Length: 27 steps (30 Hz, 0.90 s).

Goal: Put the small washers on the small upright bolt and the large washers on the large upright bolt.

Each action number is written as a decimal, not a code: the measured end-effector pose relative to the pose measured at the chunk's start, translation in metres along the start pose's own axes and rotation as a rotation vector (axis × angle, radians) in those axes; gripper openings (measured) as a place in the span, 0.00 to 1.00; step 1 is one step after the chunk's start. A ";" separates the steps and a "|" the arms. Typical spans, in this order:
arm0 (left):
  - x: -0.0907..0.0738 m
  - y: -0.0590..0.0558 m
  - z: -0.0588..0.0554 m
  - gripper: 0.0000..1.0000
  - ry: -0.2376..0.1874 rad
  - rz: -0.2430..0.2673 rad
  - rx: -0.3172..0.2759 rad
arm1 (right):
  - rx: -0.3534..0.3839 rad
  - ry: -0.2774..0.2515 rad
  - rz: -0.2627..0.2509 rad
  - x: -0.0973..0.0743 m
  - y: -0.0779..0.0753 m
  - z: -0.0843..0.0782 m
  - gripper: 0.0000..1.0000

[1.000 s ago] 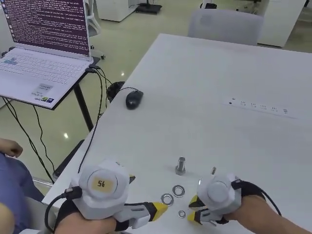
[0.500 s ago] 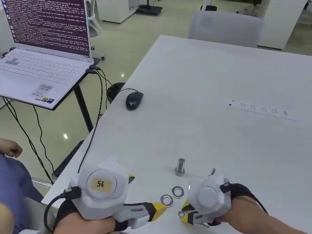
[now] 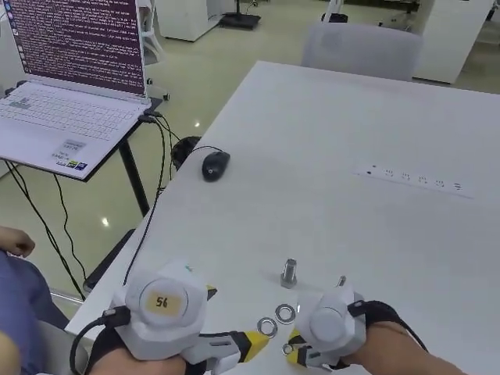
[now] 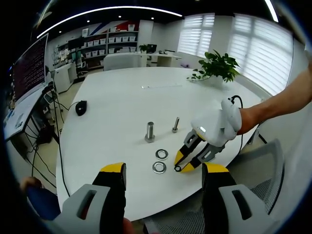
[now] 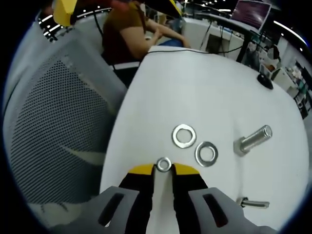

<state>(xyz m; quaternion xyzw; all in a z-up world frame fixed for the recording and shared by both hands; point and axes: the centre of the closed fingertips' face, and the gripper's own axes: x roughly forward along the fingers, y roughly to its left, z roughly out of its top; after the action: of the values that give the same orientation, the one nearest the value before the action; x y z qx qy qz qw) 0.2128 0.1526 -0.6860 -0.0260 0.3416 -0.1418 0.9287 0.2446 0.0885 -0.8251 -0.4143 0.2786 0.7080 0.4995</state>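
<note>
While large bolt (image 5: 252,139) and small bolt (image 5: 253,203) stand bare, right hand-held gripper (image 5: 164,170) pinches small washer (image 5: 164,165); left hand-held gripper (image 4: 164,170) released, large washers (image 5: 184,135) untouched.

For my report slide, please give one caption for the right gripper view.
Right tongs pinching a small washer; two large washers, large bolt, small bolt nearby.

Bright, even light — fisheye edges bend, blur.

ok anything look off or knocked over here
Nothing stands out: the large bolt and small bolt stand upright, two large washers lie flat beside them, and a small washer sits at the tips of the right gripper.
</note>
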 end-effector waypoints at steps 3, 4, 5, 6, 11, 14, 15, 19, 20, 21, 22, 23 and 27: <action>0.001 -0.002 0.001 0.62 0.000 -0.006 0.005 | 0.010 0.005 -0.008 0.000 -0.001 0.000 0.15; 0.001 -0.002 0.001 0.62 0.001 -0.006 0.006 | 0.014 0.006 -0.010 0.000 -0.001 0.000 0.15; 0.002 -0.002 0.001 0.62 0.001 -0.008 0.007 | 0.014 0.007 -0.012 0.000 -0.001 0.000 0.15; 0.002 -0.002 0.001 0.62 0.001 -0.008 0.007 | 0.016 0.007 -0.015 0.000 -0.001 0.000 0.15; 0.000 -0.001 0.001 0.62 0.000 -0.004 0.007 | 0.050 0.004 -0.033 -0.001 -0.001 -0.002 0.15; -0.002 0.002 0.001 0.62 -0.004 0.004 0.000 | 0.073 0.011 -0.062 -0.006 -0.008 -0.010 0.14; -0.003 0.003 0.000 0.62 -0.005 0.007 -0.005 | 0.098 0.010 -0.069 -0.008 -0.010 -0.013 0.14; -0.003 0.003 -0.001 0.62 -0.005 0.010 -0.010 | 0.160 0.012 -0.103 -0.015 -0.018 -0.026 0.14; -0.003 0.003 -0.001 0.62 -0.005 0.009 -0.010 | 0.180 0.007 -0.105 -0.016 -0.019 -0.028 0.15; -0.003 0.003 -0.001 0.62 -0.005 0.008 -0.008 | 0.195 0.000 -0.104 -0.017 -0.020 -0.029 0.15; -0.003 0.002 -0.001 0.62 -0.005 0.006 -0.008 | 0.194 -0.003 -0.105 -0.017 -0.021 -0.030 0.15; -0.002 0.002 -0.001 0.62 -0.006 0.005 -0.007 | 0.191 -0.003 -0.108 -0.017 -0.021 -0.030 0.15; -0.002 0.000 0.000 0.62 -0.007 0.001 -0.004 | 0.175 -0.001 -0.104 -0.016 -0.020 -0.027 0.18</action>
<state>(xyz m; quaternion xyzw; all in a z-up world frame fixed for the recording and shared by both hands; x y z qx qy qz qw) 0.2117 0.1533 -0.6851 -0.0284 0.3387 -0.1407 0.9299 0.2740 0.0661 -0.8248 -0.3825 0.3174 0.6544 0.5699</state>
